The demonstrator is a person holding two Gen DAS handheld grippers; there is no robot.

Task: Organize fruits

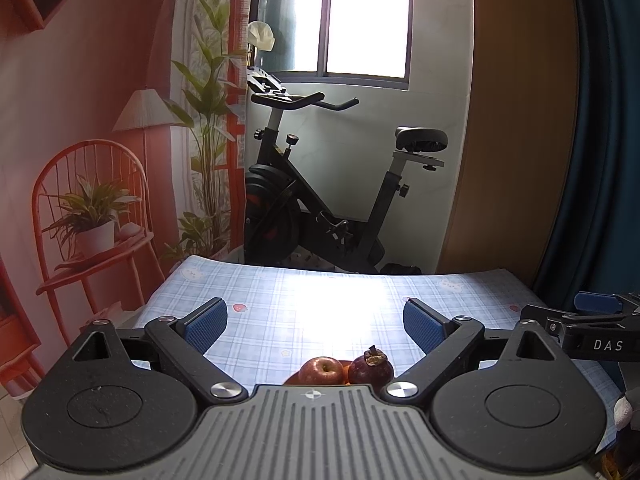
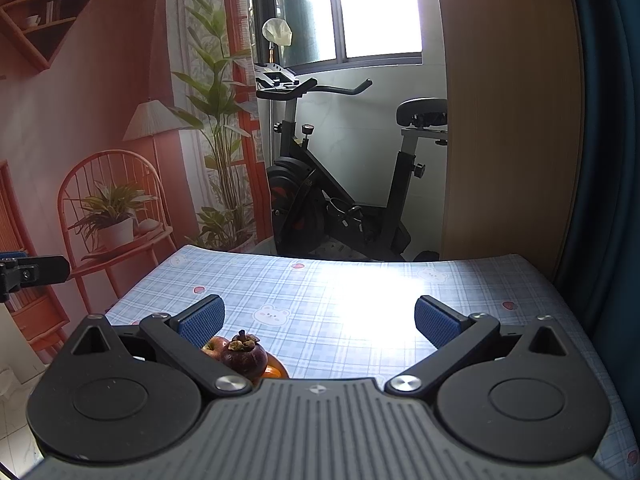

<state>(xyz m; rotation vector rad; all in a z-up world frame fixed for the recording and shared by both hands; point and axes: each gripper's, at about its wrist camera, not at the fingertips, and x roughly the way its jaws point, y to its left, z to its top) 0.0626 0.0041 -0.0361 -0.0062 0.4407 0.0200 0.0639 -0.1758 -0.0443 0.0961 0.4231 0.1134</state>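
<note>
A red apple (image 1: pixel 323 370) and a dark purple mangosteen (image 1: pixel 370 367) sit on an orange plate (image 1: pixel 291 379) on the near part of the table, mostly hidden by my left gripper's body. My left gripper (image 1: pixel 316 320) is open and empty, above and beyond them. In the right wrist view the mangosteen (image 2: pixel 244 355), the apple (image 2: pixel 214 346) and the plate (image 2: pixel 277 368) lie low at the left, by the left finger. My right gripper (image 2: pixel 319 320) is open and empty. It also shows at the right edge of the left wrist view (image 1: pixel 592 320).
The table (image 2: pixel 360 280) has a blue plaid cloth with bear and strawberry prints. An exercise bike (image 1: pixel 320 200) stands beyond its far edge under a window. A wooden panel (image 1: pixel 516 120) and a dark blue curtain (image 1: pixel 600 140) are at the right. A printed backdrop (image 1: pixel 80 140) is at the left.
</note>
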